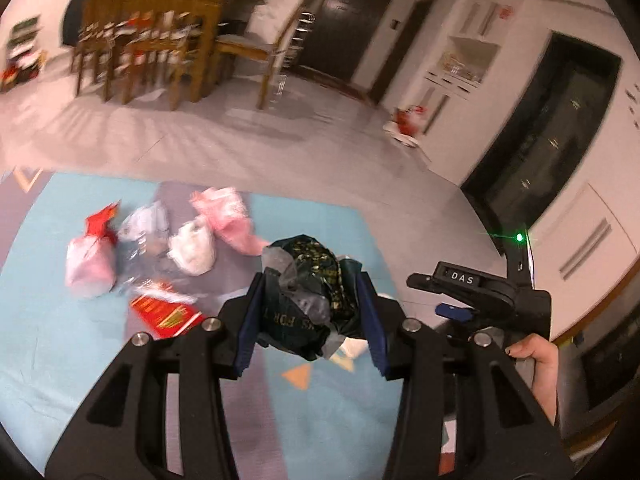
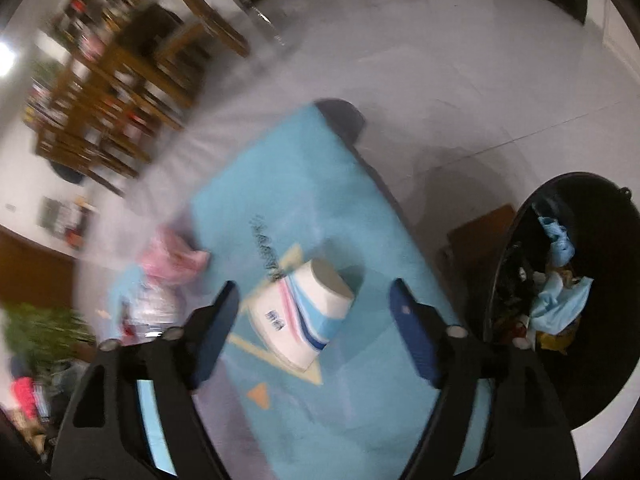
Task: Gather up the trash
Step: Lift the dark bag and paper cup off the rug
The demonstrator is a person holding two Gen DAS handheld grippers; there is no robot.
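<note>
A black trash bin (image 2: 568,292) stands on the pale floor at the right edge of the right wrist view, just beside a blue play mat (image 2: 288,200). Inside it lie crumpled light-blue plastic (image 2: 560,300), something yellow-brown below that, and darker scraps too dim to identify. The bin's far side is cut off by the edge of the lens.

The right gripper (image 2: 316,328) hangs above the mat with its blue-padded jaws spread wide and nothing between them. Below the gap, a white paper cup (image 2: 304,312) with pink and blue stripes lies tipped on its side on the mat; it carries a small printed label too blurred to read.

In the left wrist view, the left gripper (image 1: 310,300) is clamped on a crumpled dark green bag (image 1: 316,280) with gold print, held above the mat. Partial letters resembling "FOR" show on it; the rest is folded away. Farther out on the mat sits a cluster of trash: a tied pink-white bag with a red top (image 1: 90,258), a clear bag (image 1: 144,224), a white bag (image 1: 192,250), a pink bag (image 1: 228,216) and a flat red packet (image 1: 162,314) whose gold lettering is unreadable. To the right, the other handle shows a tag (image 1: 460,276) reading "DAS" and a green light. Wooden furniture (image 1: 148,32) behind is motion-blurred.
</note>
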